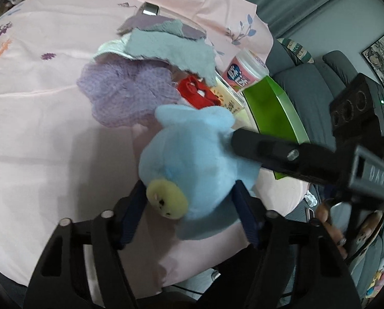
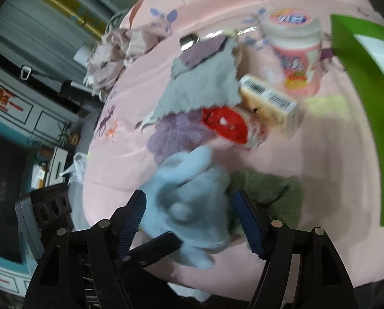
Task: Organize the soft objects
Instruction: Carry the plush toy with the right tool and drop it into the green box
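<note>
While the blue plush toy (image 1: 194, 170) sits between both grippers above the pink bedspread (image 1: 50, 128), the left gripper (image 1: 189, 206) pinches its body; the right gripper (image 2: 189, 221) straddles it wide, toy lengthwise dead ahead.

The left gripper (image 1: 189, 200) has its two blue-padded fingers (image 1: 134, 213) spread apart, one on each side of what sits between them. The right gripper (image 2: 189, 215) has its blue-ribbed fingers (image 2: 248, 221) spread likewise. In the left wrist view, the right gripper reaches in from the right, and part of a hand (image 1: 328, 219) shows beneath it.
</note>
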The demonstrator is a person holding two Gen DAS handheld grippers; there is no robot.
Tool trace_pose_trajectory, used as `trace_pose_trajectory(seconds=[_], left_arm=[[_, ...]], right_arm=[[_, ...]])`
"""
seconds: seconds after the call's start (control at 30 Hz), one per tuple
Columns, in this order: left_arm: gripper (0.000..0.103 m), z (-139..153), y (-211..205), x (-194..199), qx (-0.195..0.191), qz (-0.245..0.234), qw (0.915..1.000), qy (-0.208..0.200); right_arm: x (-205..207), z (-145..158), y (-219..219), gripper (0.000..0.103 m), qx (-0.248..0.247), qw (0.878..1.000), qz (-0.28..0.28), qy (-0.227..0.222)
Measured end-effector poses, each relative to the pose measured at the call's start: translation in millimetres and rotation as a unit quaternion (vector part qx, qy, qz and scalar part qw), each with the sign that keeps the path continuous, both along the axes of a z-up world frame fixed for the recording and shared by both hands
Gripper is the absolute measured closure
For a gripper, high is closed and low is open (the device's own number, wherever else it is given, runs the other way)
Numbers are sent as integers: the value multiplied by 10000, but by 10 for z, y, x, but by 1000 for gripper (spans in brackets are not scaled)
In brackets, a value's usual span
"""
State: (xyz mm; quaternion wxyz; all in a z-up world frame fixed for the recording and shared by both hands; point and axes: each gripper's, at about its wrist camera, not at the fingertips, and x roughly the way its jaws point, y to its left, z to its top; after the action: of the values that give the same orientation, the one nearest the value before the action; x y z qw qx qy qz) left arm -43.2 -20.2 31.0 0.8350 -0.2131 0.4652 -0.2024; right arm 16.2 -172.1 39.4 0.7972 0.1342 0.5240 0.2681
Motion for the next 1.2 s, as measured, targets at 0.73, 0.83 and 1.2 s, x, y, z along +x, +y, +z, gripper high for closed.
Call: trace_pose_trajectory(seconds=[0.73,0.83,1.2], left_arm=[[44,965,-725,234,794,-396,9852,-1470],[45,1063,-976,350,817,-606,9818,-1605],[45,1051,-1951,866,725,-1401,9748,-1579]], right_arm=[[-73,904,-715,34,559,9820,-658,-1678],[-49,976,-1004,34,631,9760,-991,-1832],[117,924,-1910,34,551,9550,-2211,-1896]])
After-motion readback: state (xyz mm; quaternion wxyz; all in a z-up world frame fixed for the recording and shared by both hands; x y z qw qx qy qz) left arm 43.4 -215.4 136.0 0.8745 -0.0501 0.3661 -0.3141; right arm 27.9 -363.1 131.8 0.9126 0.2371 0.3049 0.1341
